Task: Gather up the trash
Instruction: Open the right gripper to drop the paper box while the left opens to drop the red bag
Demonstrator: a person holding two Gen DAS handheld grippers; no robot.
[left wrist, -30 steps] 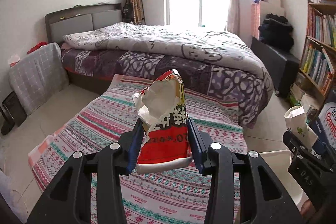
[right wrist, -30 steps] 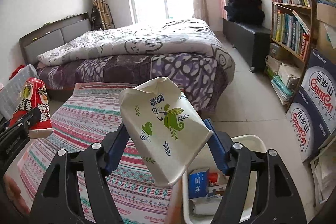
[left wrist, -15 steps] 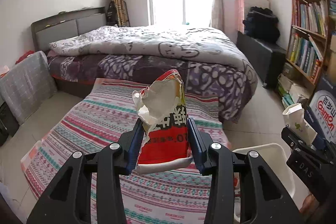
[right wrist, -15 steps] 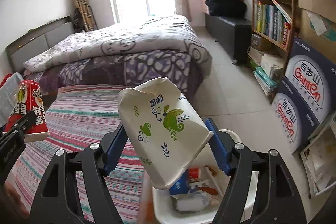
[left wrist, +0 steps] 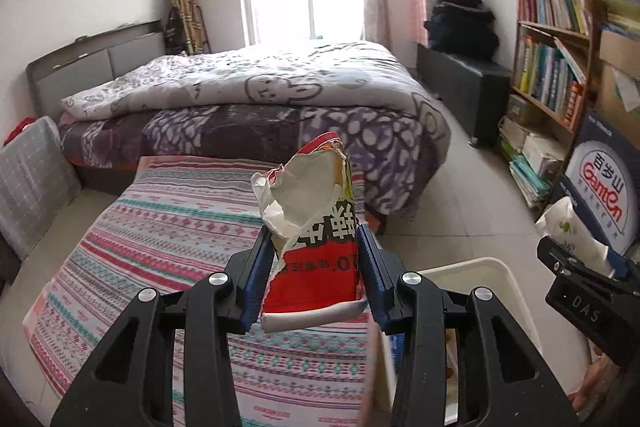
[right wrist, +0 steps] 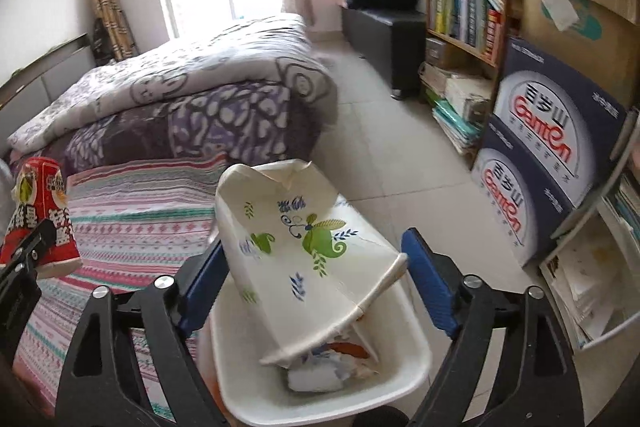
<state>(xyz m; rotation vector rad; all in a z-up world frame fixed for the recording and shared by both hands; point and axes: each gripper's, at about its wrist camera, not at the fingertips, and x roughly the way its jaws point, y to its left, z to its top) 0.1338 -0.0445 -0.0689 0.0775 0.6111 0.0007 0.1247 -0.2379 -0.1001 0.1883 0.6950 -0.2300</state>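
My left gripper (left wrist: 316, 267) is shut on a torn red and white snack packet (left wrist: 316, 243), held upright above the striped mat; the packet also shows in the right wrist view (right wrist: 38, 219). My right gripper (right wrist: 316, 279) is open: a white paper cup with green leaf print (right wrist: 304, 259) lies tilted between the spread jaws, clear of the right jaw, over the white bin (right wrist: 400, 379). The bin holds crumpled trash (right wrist: 328, 367). In the left wrist view the bin (left wrist: 480, 267) sits at lower right, with the cup (left wrist: 572, 235) beyond it.
A striped mat (left wrist: 168, 247) covers the floor before a bed (left wrist: 248, 95). A bookshelf (right wrist: 464, 7) and stacked Ganten boxes (right wrist: 540, 155) stand along the right wall. A black bench (left wrist: 460, 83) sits near the window. A grey cushion (left wrist: 28, 179) leans at left.
Both grippers swung right toward the bin. My right gripper's jaws opened and the cup has tipped downward over the bin. The left still holds the packet.
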